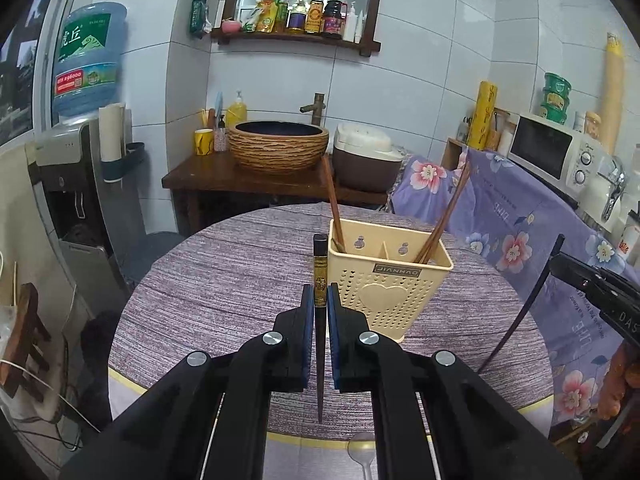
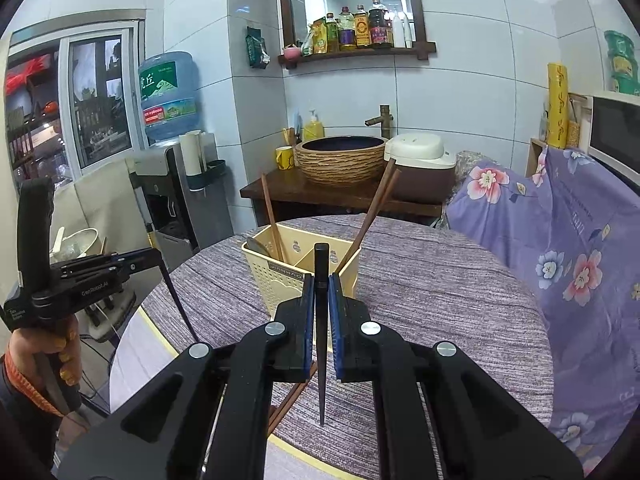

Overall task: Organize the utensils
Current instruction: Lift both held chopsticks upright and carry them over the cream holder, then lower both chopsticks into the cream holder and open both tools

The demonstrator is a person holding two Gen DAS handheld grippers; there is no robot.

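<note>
Chopsticks are what both hands carry here, one black stick to each gripper. On the left, the left gripper (image 1: 319,300) has its jaws pinching a black chopstick (image 1: 319,276) with a gold printed band; the blunt end points up and the thin tip hangs down over the worktop (image 1: 224,264), which wears a purple-grey striped cloth. The stick is held near its upper part and upright, probably so that it can be lowered straight into a slot. It hovers just left of the cream utensil holder (image 1: 388,280), level with its near left corner and not yet over the opening.

The holder stands on the worktop with two compartments: a brown chopstick (image 1: 331,196) leans in the left one, and a pair of brown chopsticks (image 1: 448,216) leans out of the right one. A pale spoon (image 1: 362,450) lies at the near edge of the worktop, unsorted.

On the right, the right gripper (image 2: 321,300) likewise has its jaws pinching a plain black chopstick (image 2: 321,272), upright, tip down, in front of the holder's near wall. More brown chopsticks (image 2: 294,396) lie flat on the cloth beneath it, so the sorting looks only partly done. Both sticks likely need to rise above the rim before going in.
</note>
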